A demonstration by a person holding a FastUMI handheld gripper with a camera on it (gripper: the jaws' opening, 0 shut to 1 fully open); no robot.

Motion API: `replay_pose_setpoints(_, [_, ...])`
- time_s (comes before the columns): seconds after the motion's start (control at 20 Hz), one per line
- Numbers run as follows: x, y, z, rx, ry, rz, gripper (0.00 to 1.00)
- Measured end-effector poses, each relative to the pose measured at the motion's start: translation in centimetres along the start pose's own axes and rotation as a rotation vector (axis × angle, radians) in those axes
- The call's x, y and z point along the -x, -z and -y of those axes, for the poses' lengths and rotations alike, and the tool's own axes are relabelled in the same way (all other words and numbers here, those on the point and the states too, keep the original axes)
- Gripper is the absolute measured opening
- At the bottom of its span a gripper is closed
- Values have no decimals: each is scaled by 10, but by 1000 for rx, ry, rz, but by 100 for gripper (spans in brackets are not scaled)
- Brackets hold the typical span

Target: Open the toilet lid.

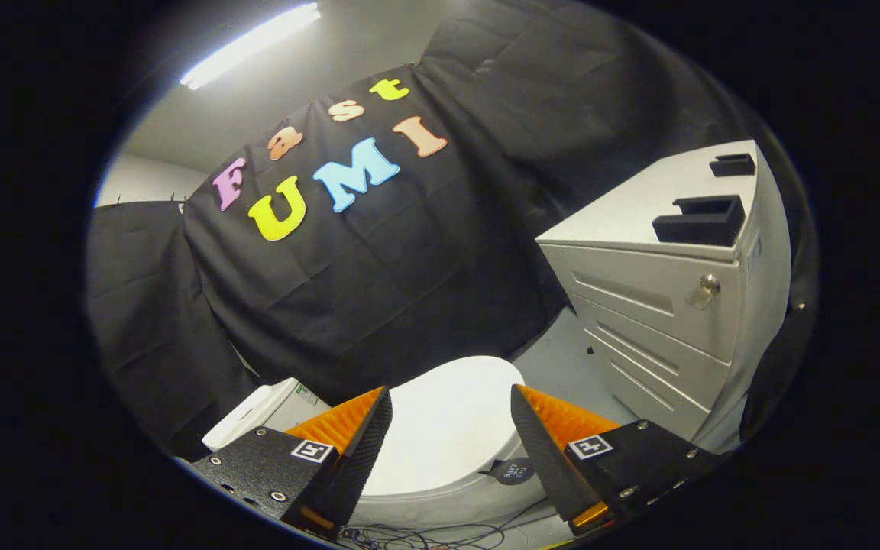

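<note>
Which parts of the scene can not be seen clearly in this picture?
- Toilet lid, gripper view: its sides are hidden behind the two fingers of the open gripper.
- Tank: partly covered by one finger.
- Round label on the toilet rim: too small to make out.
- Cabinet beside the toilet: its base blurs into the dark.
- Cables below the fingers: cut off.
</note>
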State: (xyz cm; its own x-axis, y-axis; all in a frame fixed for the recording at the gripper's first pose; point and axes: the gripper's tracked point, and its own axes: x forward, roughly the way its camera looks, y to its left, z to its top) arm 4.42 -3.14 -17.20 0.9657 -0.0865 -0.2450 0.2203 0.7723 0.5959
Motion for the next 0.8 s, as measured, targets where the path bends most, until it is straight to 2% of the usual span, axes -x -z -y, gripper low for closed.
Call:
replay_pose_setpoints(0.4, [-6,49,20,-179,41,-59,96])
replay_pose_setpoints(0.8, [-12,88,47,-273,105,-113,96])
